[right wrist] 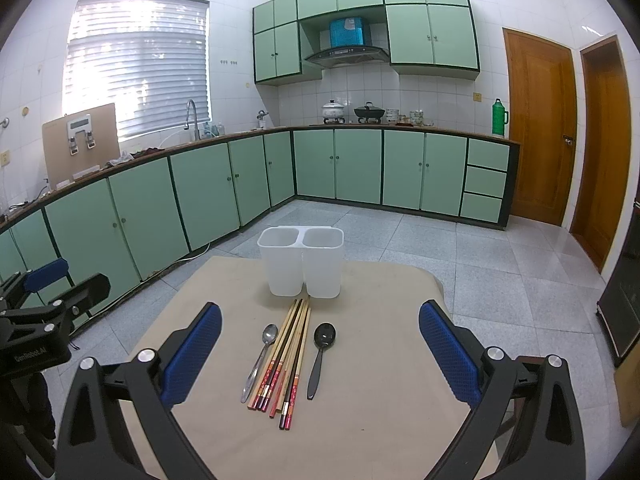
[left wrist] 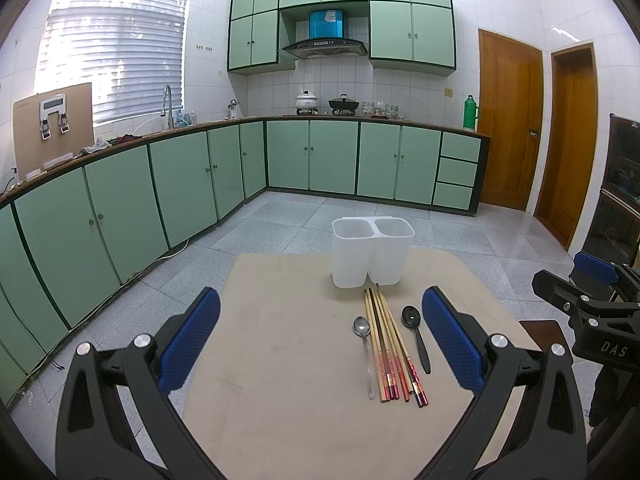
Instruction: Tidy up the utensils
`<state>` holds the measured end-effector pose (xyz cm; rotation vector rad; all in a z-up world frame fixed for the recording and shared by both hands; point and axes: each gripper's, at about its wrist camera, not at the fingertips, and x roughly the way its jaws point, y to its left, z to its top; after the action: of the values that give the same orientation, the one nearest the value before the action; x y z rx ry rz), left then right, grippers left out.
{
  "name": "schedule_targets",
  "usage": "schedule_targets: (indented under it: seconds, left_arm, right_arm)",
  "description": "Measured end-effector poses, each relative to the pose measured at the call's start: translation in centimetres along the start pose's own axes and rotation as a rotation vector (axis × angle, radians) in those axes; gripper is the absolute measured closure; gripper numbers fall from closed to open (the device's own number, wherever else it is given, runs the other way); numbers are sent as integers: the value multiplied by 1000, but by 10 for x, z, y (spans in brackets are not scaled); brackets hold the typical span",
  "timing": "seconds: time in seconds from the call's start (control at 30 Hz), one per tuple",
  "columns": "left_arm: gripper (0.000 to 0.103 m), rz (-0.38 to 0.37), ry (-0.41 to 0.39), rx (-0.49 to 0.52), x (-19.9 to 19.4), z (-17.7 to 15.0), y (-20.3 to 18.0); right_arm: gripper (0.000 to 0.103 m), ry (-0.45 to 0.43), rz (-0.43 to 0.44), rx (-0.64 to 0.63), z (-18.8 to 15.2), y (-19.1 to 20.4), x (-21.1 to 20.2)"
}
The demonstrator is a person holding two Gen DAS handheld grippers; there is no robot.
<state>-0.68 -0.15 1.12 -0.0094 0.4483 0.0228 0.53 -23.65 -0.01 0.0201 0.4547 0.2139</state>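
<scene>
A white two-compartment holder [left wrist: 372,250] [right wrist: 302,260] stands at the far side of a beige table [left wrist: 280,360] [right wrist: 380,400], both compartments showing nothing inside. In front of it lie several chopsticks [left wrist: 390,344] [right wrist: 286,356] in a bundle, a metal spoon [left wrist: 366,350] [right wrist: 260,360] on their left and a black spoon [left wrist: 416,336] [right wrist: 320,356] on their right. My left gripper [left wrist: 320,340] hovers open above the table's near side, nothing between its blue pads. My right gripper [right wrist: 320,352] is open too, with the utensils lying between its fingers in view, below it.
Green cabinets [left wrist: 160,184] line the left and back walls under a counter with a sink and pots. Wooden doors [left wrist: 510,120] stand at the right. Grey tiled floor surrounds the table. A dark cabinet [left wrist: 624,184] sits at the far right.
</scene>
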Motion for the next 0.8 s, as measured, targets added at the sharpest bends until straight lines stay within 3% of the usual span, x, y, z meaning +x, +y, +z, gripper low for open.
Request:
schedule_targets:
  seconds: [0.8]
  left_arm:
    - [5, 0, 9, -4, 5, -3, 1]
  right_arm:
    - [6, 6, 1, 0, -3, 0, 3]
